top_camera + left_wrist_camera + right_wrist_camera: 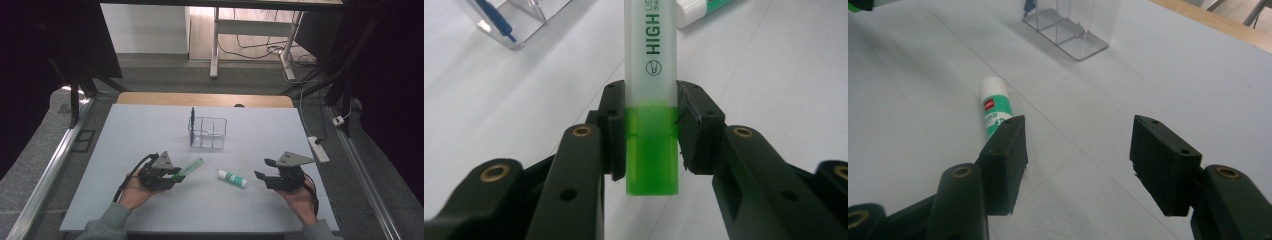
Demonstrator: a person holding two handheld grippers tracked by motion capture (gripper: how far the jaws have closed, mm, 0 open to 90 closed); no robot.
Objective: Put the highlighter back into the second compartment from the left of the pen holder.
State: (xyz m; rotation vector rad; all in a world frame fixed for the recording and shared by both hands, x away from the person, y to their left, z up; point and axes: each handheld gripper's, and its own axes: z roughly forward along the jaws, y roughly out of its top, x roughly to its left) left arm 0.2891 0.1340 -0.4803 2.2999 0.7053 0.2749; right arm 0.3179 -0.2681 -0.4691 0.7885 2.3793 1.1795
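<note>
We hold our left gripper low over the table, jaws clamped on the green highlighter and pointing toward the table's far right. Our right gripper hovers near the table's right edge, jaws apart with nothing between them, pointing left.

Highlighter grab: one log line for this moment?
left gripper: shut on green highlighter | right gripper: open | glue stick: on table | clear organizer: holds blue pen

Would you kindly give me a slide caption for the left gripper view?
Left tongs shut on a green highlighter, with the clear organiser on the white table beyond.
</note>
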